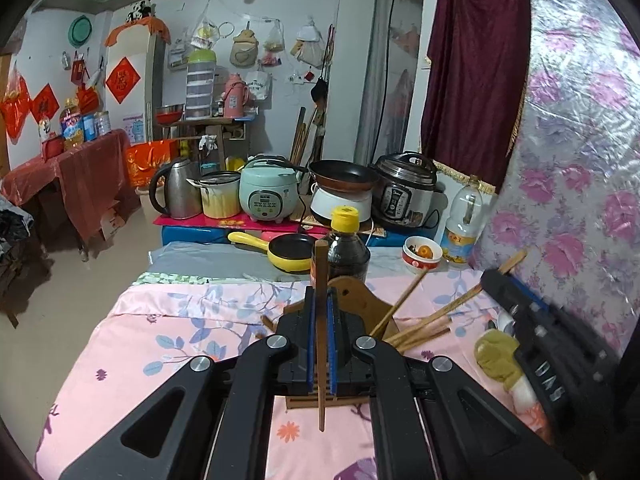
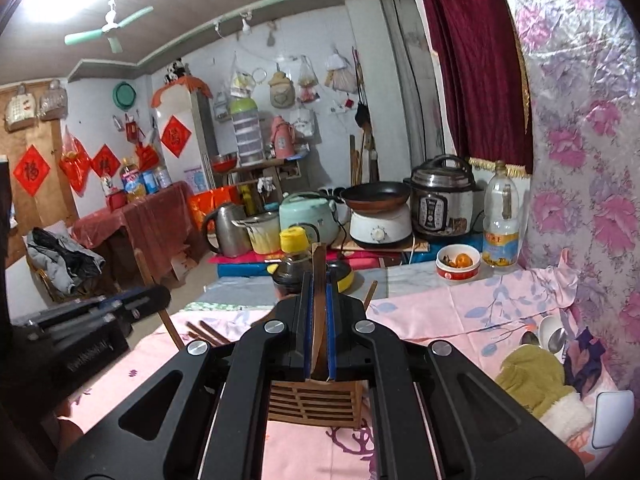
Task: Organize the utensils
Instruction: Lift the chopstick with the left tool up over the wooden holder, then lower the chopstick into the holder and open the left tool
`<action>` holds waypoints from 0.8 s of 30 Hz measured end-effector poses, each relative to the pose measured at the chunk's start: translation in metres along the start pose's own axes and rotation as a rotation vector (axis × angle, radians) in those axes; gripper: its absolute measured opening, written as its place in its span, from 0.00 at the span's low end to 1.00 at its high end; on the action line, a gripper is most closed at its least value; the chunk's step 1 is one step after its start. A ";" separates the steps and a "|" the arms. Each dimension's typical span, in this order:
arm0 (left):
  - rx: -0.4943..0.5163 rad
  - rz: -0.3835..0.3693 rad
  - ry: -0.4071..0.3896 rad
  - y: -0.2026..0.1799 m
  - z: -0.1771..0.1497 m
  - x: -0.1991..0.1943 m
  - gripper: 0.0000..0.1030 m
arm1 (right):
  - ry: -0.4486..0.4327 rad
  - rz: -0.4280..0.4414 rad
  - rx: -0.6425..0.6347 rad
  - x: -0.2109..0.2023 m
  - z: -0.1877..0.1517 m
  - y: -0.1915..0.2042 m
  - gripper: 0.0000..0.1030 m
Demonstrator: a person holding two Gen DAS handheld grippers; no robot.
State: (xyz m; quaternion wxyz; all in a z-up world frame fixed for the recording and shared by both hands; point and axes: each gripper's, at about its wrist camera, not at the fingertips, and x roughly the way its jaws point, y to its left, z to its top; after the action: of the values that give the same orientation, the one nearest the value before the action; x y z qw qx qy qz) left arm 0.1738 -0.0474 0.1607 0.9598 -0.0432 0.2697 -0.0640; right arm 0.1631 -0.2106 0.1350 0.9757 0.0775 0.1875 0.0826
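A chopstick [image 1: 321,320] is clamped upright by the left gripper [image 1: 321,312] for dropping in, while the wooden holder [image 2: 316,400] is steadied, pinched by the right gripper [image 2: 318,320].

A chopstick [image 1: 321,320] stood upright between the left gripper's [image 1: 321,304] fingers, with the wooden holder [image 1: 356,300] just beyond it and more chopsticks [image 1: 424,316] leaning out to its right. A sauce bottle [image 1: 345,248] stood behind the holder, a small pan [image 1: 288,250] to its left, and a bowl [image 1: 422,254] further right.
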 end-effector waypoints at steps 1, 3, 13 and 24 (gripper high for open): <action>-0.013 -0.013 -0.003 0.003 0.002 0.003 0.05 | 0.009 -0.001 0.002 0.007 -0.002 -0.001 0.06; -0.030 -0.025 -0.008 0.009 0.004 0.006 0.05 | 0.021 -0.003 0.000 0.014 -0.004 -0.002 0.06; -0.121 -0.013 -0.186 0.020 0.028 0.002 0.05 | 0.023 -0.005 -0.011 0.040 -0.004 0.001 0.06; -0.086 0.042 -0.089 0.015 0.007 0.079 0.05 | 0.118 -0.027 -0.012 0.077 -0.023 -0.007 0.06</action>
State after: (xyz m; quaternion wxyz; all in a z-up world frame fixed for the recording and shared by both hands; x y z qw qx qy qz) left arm 0.2462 -0.0443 0.1243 0.9692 -0.0815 0.2303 -0.0304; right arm 0.2260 -0.1998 0.0852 0.9644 0.0642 0.2454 0.0749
